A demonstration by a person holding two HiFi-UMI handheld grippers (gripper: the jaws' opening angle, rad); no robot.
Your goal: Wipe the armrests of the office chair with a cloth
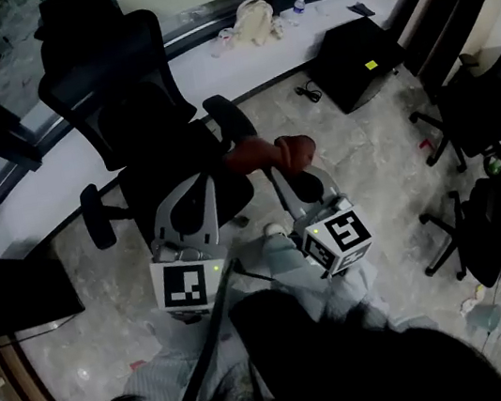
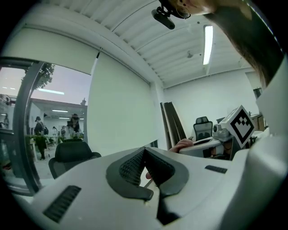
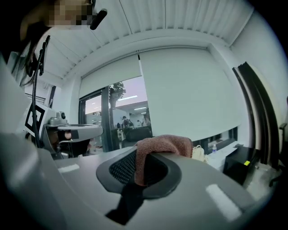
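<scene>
The black office chair [image 1: 137, 118] stands ahead of me, with one armrest [image 1: 229, 117] on its right and the other [image 1: 94, 216] on its left. A reddish-brown cloth [image 1: 273, 154] is pinched in my right gripper [image 1: 288, 164], which is raised just right of the chair's seat and below the right armrest. In the right gripper view the cloth [image 3: 162, 146] is bunched over the shut jaws. My left gripper [image 1: 193, 187] hovers over the seat's front, its jaws closed with nothing seen between them [image 2: 145, 167].
A white ledge [image 1: 209, 64] curves behind the chair, carrying a bag [image 1: 251, 21] and a bottle [image 1: 297, 8]. A black box [image 1: 355, 58] sits at the back right. More black chairs [image 1: 488, 112] crowd the right side. A dark desk [image 1: 14, 293] is at left.
</scene>
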